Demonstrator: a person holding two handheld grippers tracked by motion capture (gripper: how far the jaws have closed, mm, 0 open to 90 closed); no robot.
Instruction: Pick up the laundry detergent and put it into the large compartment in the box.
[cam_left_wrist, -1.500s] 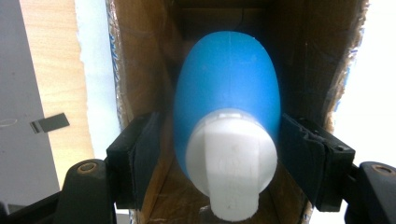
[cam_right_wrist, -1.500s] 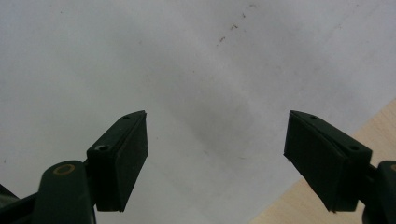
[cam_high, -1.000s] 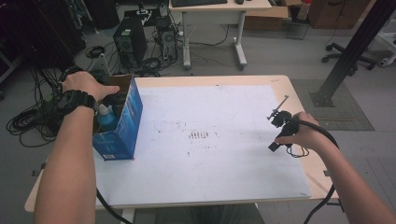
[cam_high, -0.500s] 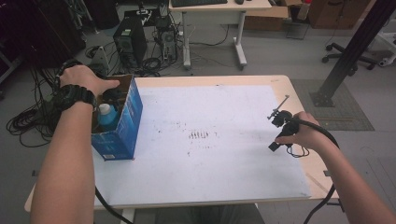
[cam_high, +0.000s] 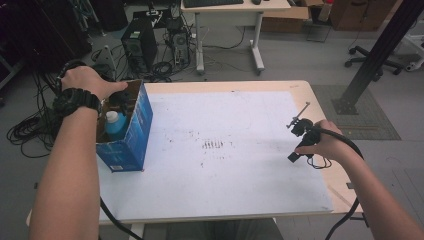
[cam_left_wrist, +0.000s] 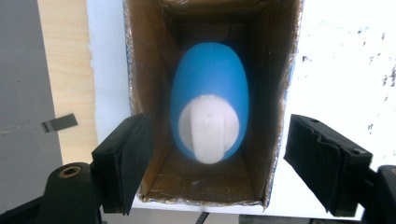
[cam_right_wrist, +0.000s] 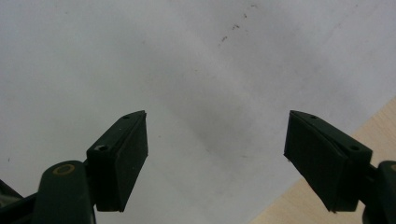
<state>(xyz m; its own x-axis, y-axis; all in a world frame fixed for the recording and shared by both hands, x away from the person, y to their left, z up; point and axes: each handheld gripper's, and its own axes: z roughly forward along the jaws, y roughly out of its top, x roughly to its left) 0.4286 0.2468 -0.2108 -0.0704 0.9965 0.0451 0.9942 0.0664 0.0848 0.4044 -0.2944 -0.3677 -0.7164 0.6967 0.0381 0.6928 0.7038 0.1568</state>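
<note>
A blue cardboard box (cam_high: 131, 137) stands open-topped at the table's left side. Inside it is a blue bottle (cam_high: 115, 125) with a white cap (cam_left_wrist: 209, 133). My left gripper (cam_left_wrist: 219, 156) hangs open above the box and looks straight down into it, one jaw outside each long wall of the box (cam_left_wrist: 275, 93). In the high view a hand with a black wristwatch covers most of the left gripper (cam_high: 119, 100). My right gripper (cam_high: 299, 137) is held low over the right side of the white table sheet, and in its own view the right gripper (cam_right_wrist: 217, 156) is open with nothing between its jaws.
The white sheet (cam_high: 225, 150) covers most of the wooden table, with dark specks (cam_high: 214, 145) at its middle. A bare wooden edge (cam_right_wrist: 369, 140) lies close to the right gripper. Cables, computer towers (cam_high: 137, 42) and another desk stand on the floor beyond.
My left hand has drifted slightly toward the box's far end. The right hand and its gripper have stayed still.
</note>
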